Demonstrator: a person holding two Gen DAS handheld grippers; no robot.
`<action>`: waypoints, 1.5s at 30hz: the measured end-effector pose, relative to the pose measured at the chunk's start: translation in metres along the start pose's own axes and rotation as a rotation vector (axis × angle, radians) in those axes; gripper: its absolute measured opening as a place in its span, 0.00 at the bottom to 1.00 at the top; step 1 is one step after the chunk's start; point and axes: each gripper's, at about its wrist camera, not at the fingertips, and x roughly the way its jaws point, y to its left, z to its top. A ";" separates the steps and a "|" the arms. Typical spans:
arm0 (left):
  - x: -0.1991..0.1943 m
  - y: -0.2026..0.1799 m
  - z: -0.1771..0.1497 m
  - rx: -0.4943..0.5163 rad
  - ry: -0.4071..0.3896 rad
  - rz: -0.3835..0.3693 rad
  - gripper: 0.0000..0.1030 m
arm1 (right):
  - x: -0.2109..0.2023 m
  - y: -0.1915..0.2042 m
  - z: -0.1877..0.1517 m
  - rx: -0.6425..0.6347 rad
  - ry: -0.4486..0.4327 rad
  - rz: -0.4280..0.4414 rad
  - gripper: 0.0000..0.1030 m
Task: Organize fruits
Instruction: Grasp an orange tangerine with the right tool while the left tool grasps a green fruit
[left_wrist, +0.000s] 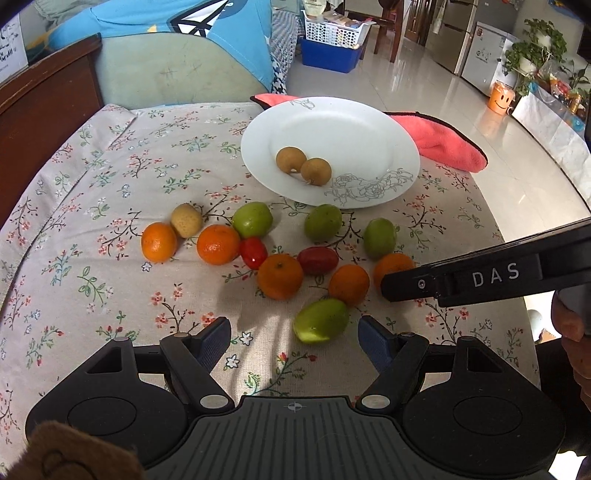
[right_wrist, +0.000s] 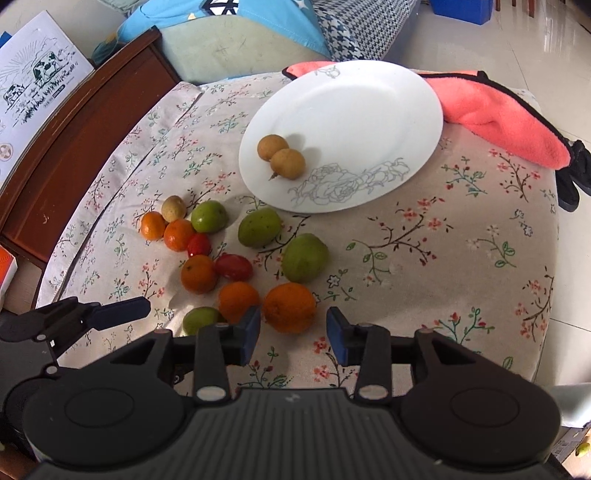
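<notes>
Both grippers spread wide, nothing held. Left gripper (left_wrist: 293, 332) low over the floral tablecloth (left_wrist: 92, 206), blue pads (left_wrist: 212, 339) apart, with a green fruit (left_wrist: 320, 320) lying on the cloth between the fingertips, not touched by either. Right gripper (right_wrist: 293, 334) likewise released, its tips flanking the near edge of an orange (right_wrist: 289, 307) without gripping it; seen from the left wrist view as a black arm (left_wrist: 480, 275) reaching in beside the rightmost orange (left_wrist: 391, 267). White plate (left_wrist: 332, 125) with a grey rose outline at the far side of the cloth, two small brown longans (left_wrist: 303, 164) touching each other on it. Remaining fruit loose on the cloth, in front of the plate: a third longan (left_wrist: 186, 220) against an orange (left_wrist: 159, 242), more oranges, three other green fruits (left_wrist: 252, 219), two red cherry tomatoes (left_wrist: 317, 259). Pink towel (left_wrist: 443, 142) behind the plate, partly under its rim.
</notes>
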 end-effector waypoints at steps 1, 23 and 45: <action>0.000 0.000 0.000 0.001 -0.001 -0.003 0.74 | 0.000 0.001 0.000 -0.006 0.002 0.000 0.40; 0.017 -0.008 -0.001 0.048 -0.015 0.023 0.46 | 0.012 0.017 -0.004 -0.134 -0.030 -0.065 0.36; -0.003 0.010 0.015 -0.047 -0.063 0.004 0.30 | -0.011 0.029 0.005 -0.232 -0.110 -0.038 0.32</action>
